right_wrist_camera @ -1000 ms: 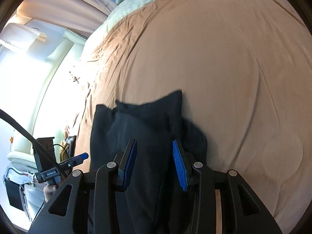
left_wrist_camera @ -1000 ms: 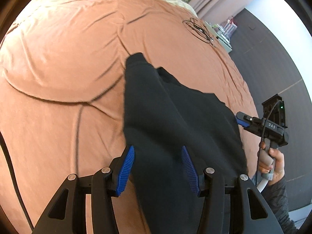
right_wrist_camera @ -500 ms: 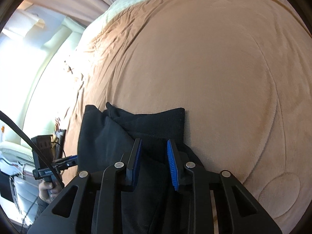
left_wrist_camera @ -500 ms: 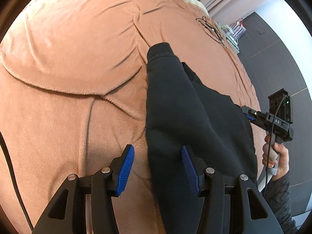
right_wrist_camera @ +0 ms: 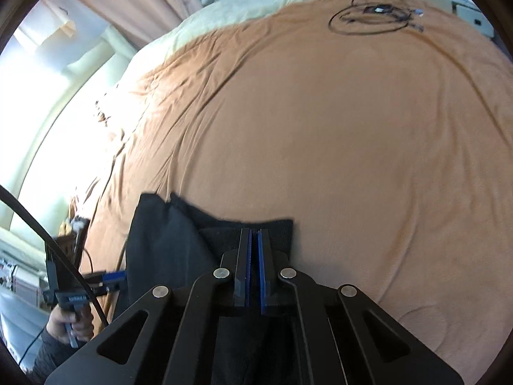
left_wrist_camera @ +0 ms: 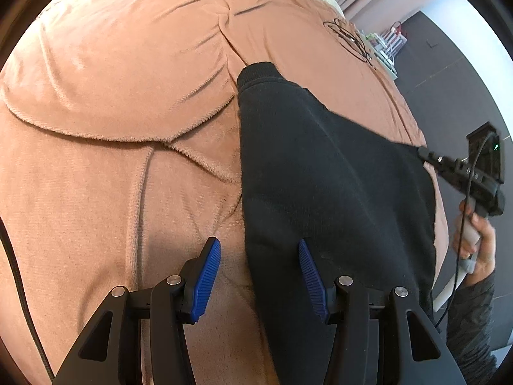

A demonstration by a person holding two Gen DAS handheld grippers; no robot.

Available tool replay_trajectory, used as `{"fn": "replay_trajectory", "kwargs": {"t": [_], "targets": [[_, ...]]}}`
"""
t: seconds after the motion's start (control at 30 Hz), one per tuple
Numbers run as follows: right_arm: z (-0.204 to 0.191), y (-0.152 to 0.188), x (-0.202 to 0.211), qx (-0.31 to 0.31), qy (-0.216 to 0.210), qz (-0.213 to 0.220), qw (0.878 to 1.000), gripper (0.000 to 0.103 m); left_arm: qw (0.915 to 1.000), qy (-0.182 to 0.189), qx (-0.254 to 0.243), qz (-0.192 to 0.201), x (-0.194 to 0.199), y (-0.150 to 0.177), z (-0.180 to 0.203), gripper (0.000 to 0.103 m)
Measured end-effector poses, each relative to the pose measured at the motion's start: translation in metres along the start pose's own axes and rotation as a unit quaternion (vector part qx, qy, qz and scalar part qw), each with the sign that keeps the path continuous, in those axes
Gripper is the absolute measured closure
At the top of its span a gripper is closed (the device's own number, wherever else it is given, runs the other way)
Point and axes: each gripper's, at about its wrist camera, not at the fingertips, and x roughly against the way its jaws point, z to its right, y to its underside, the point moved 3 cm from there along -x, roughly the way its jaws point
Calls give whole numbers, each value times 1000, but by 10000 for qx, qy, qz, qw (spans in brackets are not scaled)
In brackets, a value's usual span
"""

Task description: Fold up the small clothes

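Left wrist view: the left gripper (left_wrist_camera: 259, 272) stands with its blue pads spread apart, pressing on nothing. The black garment (left_wrist_camera: 320, 176) lies on the brown blanket (left_wrist_camera: 128, 96); its left edge runs down between the pads, nearer the right-hand one. One ribbed cuff (left_wrist_camera: 256, 72) points away from the camera, up the bed. At the garment's right edge the right gripper (left_wrist_camera: 423, 153) pinches the cloth, with a hand (left_wrist_camera: 474, 240) on its handle. A coiled black cable (left_wrist_camera: 349, 37) rests on the blanket well beyond the garment.

Right wrist view: the right gripper (right_wrist_camera: 255, 234) has just been closing, and its pads now stand pressed together on a ribbed edge of the black garment (right_wrist_camera: 166, 240) (a thin band of cloth shows between them). The garment lies bunched at the lower left of the brown blanket (right_wrist_camera: 352, 128). Just beside its left edge the left gripper (right_wrist_camera: 112, 280) shows, held in a hand (right_wrist_camera: 72, 324). The coiled black cable (right_wrist_camera: 372, 19) lies near the far end, before a cream bedcover (right_wrist_camera: 272, 6).
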Motion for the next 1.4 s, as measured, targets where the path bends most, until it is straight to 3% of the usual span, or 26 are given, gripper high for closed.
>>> {"fn": "replay_trajectory", "kwargs": {"t": [0.17, 0.27, 0.33, 0.4, 0.43, 0.47, 0.6, 0.87, 1.07, 1.1, 1.27, 1.4], "targets": [[3, -6, -19, 66, 352, 9, 9994, 103, 10000, 19, 31, -11, -2, -2, -1, 50], [17, -4, -28, -234, 582, -7, 9980, 102, 9999, 68, 93, -2, 0, -3, -2, 50], [25, 2, -24, -523, 248, -111, 9983, 99, 9998, 113, 125, 40, 3, -5, -4, 47], [28, 9, -17, -604, 89, -137, 9980, 70, 9997, 162, 160, 89, 6, -7, -6, 38], [29, 11, -14, -627, 28, -129, 9979, 37, 9994, 229, 203, 130, 7, -9, -7, 34], [29, 17, -7, -653, -117, -93, 9978, 25, 9993, 265, 231, 148, 6, -10, -8, 33], [34, 37, 4, -724, -552, -277, 9955, 25, 9984, 396, 357, 205, 5, -15, -9, 33], [44, 65, -5, -746, -1013, -653, 9899, 25, 9977, 540, 334, 238, -2, -25, -5, 33], [49, 59, -28, -727, -1215, -882, 9860, 26, 9973, 577, 354, 279, -13, -38, -7, 44], [51, 55, -26, -717, -1234, -862, 9860, 29, 9971, 597, 386, 285, -16, -41, -8, 47], [47, 48, -47, -728, -1065, -919, 9874, 72, 9969, 576, 418, 337, -28, -57, -4, 62], [39, 47, -34, -538, -848, -802, 9917, 83, 9978, 377, 390, 389, -27, -63, 4, 80]]}}
